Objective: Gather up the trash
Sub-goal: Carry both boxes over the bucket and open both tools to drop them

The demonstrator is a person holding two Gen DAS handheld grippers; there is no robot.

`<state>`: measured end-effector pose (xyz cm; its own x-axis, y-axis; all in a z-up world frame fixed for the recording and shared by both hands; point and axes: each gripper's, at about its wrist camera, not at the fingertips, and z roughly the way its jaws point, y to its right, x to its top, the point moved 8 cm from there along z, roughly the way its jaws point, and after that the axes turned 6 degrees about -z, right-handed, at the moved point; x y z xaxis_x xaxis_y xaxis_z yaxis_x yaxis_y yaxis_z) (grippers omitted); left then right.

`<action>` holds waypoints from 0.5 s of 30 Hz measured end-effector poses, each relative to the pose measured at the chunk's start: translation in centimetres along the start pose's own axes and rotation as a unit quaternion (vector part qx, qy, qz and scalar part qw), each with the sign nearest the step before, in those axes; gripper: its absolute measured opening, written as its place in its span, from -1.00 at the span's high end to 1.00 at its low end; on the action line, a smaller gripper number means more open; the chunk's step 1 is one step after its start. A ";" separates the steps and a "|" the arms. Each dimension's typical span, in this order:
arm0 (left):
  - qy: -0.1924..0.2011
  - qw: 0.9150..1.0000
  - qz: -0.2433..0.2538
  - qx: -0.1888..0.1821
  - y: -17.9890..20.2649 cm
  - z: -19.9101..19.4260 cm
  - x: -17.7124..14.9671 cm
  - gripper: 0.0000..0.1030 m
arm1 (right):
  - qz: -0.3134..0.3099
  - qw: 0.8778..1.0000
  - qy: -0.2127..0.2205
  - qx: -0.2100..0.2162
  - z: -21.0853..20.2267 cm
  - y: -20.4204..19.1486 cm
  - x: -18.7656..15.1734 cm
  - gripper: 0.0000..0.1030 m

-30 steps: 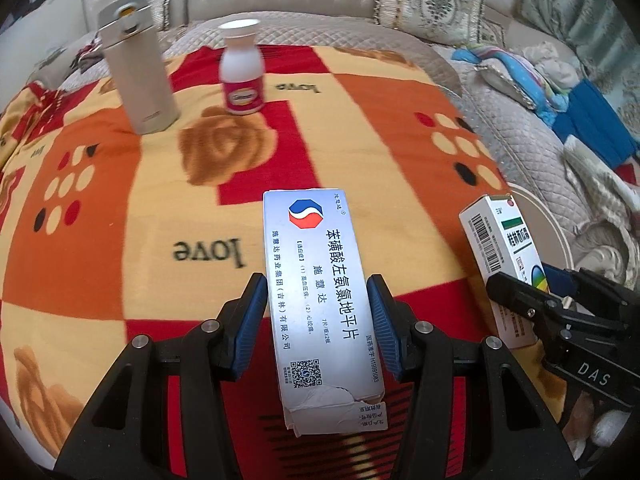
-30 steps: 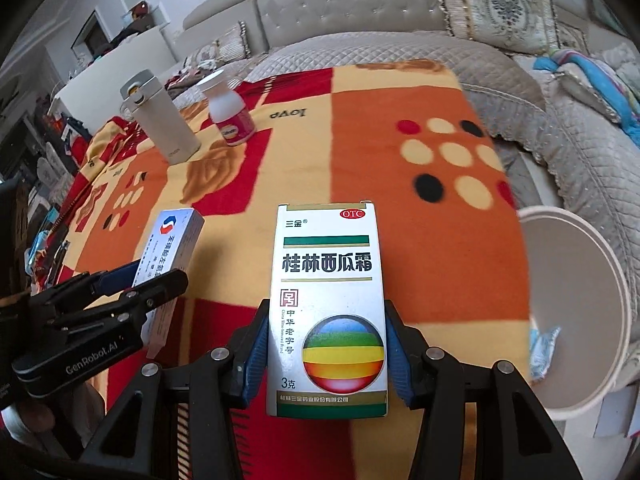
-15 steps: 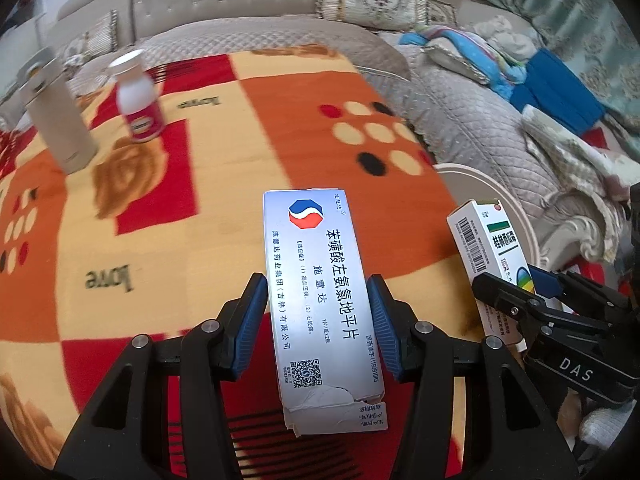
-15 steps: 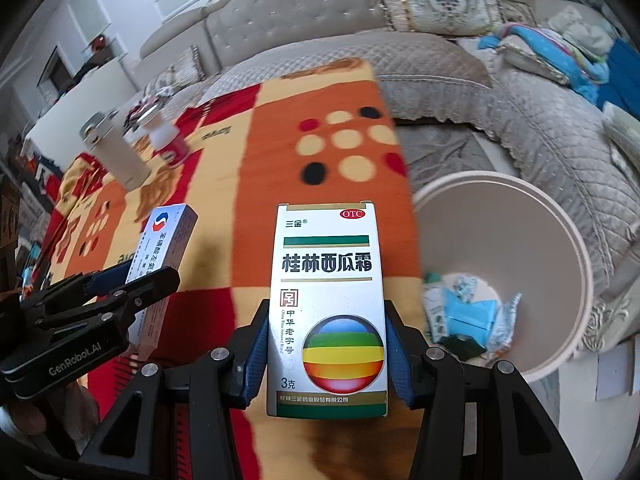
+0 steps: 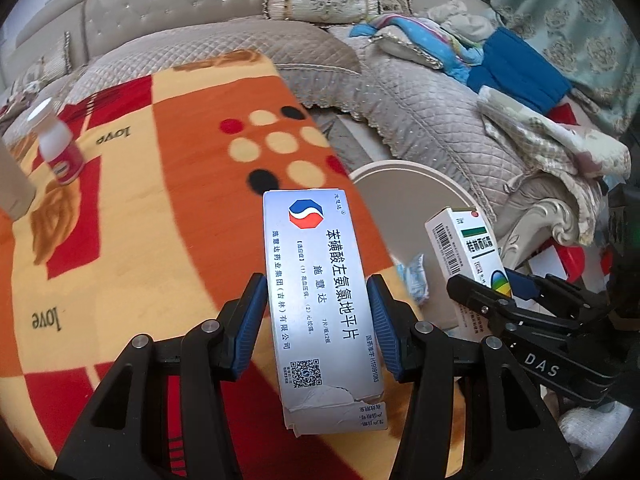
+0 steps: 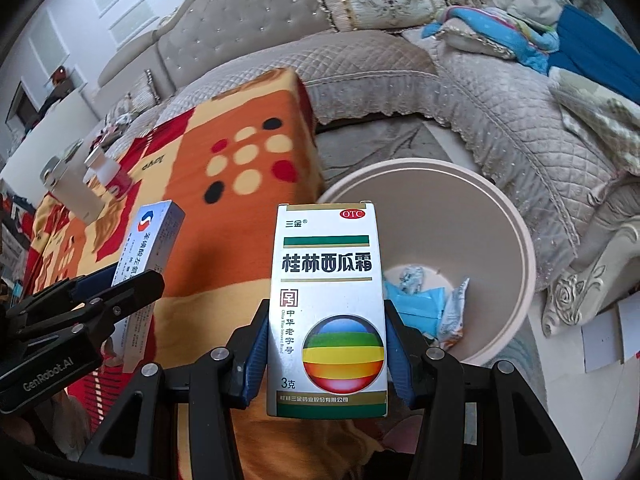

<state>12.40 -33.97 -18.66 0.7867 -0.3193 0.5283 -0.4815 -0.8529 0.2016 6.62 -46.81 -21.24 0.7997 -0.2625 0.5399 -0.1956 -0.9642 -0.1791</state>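
Left hand-held gripper (image 5: 316, 320) is clenched on a silver pill box (image 5: 320, 300), blue pads against its long sides, the box's long axis running forward along the fingers and its torn flap nearest the camera. It hangs over the edge of the table (image 5: 160, 200), which is covered by an orange and red blanket; a small white bottle (image 5: 56, 148) stands far back on it.

Right of that, the right hand-held gripper (image 6: 326, 352) grasps a white medicine box (image 6: 328, 312) the same way, upright between its pads.

The trash bin (image 6: 516, 232) sits on the floor just beside the table, ahead and to the right of both boxes, wrappers already at its bottom. The white box partly overlaps the bin's mouth in the right wrist view, so the right hand looks nearer; the left must cross further right before letting go.
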 end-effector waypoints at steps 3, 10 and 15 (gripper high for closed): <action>-0.003 1.000 0.004 -0.005 0.9 0.4 0.3 0.04 | 0.008 1.000 -0.001 -0.003 0.1 0.9 -0.1 0.03; -0.008 1.000 0.005 -0.020 2.2 1.2 0.9 0.04 | 0.025 1.000 -0.004 -0.011 0.3 2.9 -0.3 0.03; -0.018 0.999 0.007 -0.038 3.9 2.1 1.3 0.04 | 0.037 0.999 -0.011 -0.021 0.8 4.4 -0.5 0.03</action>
<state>12.38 -38.55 -18.96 0.7930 -0.3464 0.5011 -0.5189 -0.8150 0.2579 5.79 -50.91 -22.97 0.7947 -0.3335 0.5072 -0.2788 -0.9427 -0.1831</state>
